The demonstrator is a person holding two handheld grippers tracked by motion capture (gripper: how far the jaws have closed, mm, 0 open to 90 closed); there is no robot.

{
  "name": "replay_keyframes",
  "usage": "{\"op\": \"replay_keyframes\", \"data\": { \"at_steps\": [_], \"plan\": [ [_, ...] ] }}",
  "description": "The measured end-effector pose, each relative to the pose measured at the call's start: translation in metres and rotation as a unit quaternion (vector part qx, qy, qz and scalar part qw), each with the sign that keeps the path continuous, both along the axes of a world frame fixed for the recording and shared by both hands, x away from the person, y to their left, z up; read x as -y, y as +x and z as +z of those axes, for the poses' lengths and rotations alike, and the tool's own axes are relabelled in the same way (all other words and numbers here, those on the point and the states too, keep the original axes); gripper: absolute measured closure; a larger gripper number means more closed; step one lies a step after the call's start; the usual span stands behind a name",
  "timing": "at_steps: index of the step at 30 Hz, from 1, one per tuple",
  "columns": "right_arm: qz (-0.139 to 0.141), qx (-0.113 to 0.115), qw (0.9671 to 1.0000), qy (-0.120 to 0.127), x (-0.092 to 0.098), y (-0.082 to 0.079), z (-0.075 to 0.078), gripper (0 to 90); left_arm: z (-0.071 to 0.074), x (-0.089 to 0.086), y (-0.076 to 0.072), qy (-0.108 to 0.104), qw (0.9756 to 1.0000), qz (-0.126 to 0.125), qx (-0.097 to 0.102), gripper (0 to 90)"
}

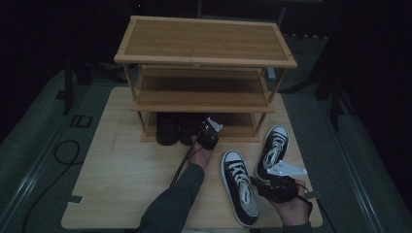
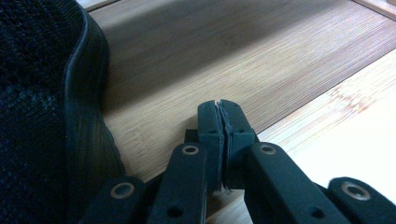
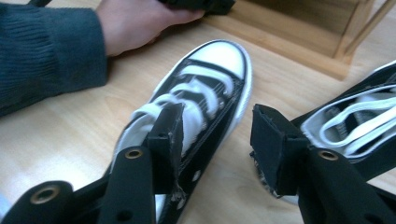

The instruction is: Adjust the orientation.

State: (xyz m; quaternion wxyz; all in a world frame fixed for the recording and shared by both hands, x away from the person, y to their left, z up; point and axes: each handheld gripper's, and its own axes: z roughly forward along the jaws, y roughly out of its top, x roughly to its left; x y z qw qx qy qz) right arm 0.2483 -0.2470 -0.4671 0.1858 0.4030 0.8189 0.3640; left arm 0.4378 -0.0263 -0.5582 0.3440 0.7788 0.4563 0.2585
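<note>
Black canvas sneakers with white laces and toe caps are the work items. The near sneaker lies on the desk at about 5 o'clock from the bamboo shoe rack, toe pointing toward the rack. The second sneaker lies just beside it at 3 o'clock, angled outward. Two dark shoes already sit on the bottom shelf of the rack.

Left tongs: positioned at the front edge of the bottom shelf, next to the dark shoes. In the left gripper view the jaws are pressed fully together with nothing between them; the dark mesh shoe lies at 9 o'clock of the jaws, apart from the pads.

Right tongs: about half open, straddling the side wall of the near sneaker at its collar. One jaw sits inside the shoe opening over the laces, the other outside the canvas. The pads do not yet appear to press on the wall.

Probable step: gripping the near sneaker for transfer to the rack.

Hazards:
- Thin, flexible canvas may fold or slip from the pads during lifting, which would drop the sneaker.
- A collar grip leaves the toe hanging; it may swing and strike the second sneaker or the rack upright.
- A lace caught under the inner jaw may weaken the hold.
- The left hand lies in the approach path to the shelf; collision is possible if it is not withdrawn.
</note>
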Motion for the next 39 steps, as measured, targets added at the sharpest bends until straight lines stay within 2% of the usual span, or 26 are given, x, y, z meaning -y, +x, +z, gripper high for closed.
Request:
{"op": "replay_keyframes", "data": {
  "at_steps": [9, 10, 13, 18, 24, 35, 38, 39],
  "plan": [
    [0.024, -0.029, 0.9992, -0.016, -0.012, -0.009, -0.008, 53.1, 0.000, 0.001, 0.000, 0.002, 1.0000, 0.000, 0.002, 88.3],
    [0.018, -0.036, 0.9985, -0.037, -0.015, -0.008, -0.013, 54.2, 0.000, 0.001, 0.000, 0.002, 1.0000, 0.000, 0.002, 88.3],
    [0.009, -0.047, 0.9971, -0.058, -0.018, -0.005, -0.021, 58.8, 0.000, 0.001, 0.000, 0.002, 1.0000, 0.000, 0.002, 88.3],
    [0.000, -0.043, 0.9971, -0.062, -0.022, -0.005, -0.024, 66.3, 0.000, 0.001, 0.000, 0.002, 1.0000, 0.001, 0.002, 88.3],
    [-0.004, -0.062, 0.9949, -0.079, -0.022, -0.006, -0.023, 68.4, 0.000, 0.001, 0.000, 0.002, 1.0000, 0.001, 0.002, 88.3],
    [-0.009, -0.071, 0.9915, -0.109, -0.027, -0.002, -0.027, 75.8, 0.000, 0.001, 0.000, 0.002, 1.0000, 0.001, 0.003, 88.4],
    [-0.018, -0.066, 0.9921, -0.105, -0.026, 0.003, -0.030, 83.3, 0.000, 0.001, -0.001, 0.004, 1.0000, 0.001, 0.004, 88.4],
    [-0.018, -0.066, 0.9921, -0.105, -0.026, 0.003, -0.030, 83.3, 0.000, 0.001, -0.001, 0.004, 1.0000, 0.001, 0.004, 88.4]
  ]
}}
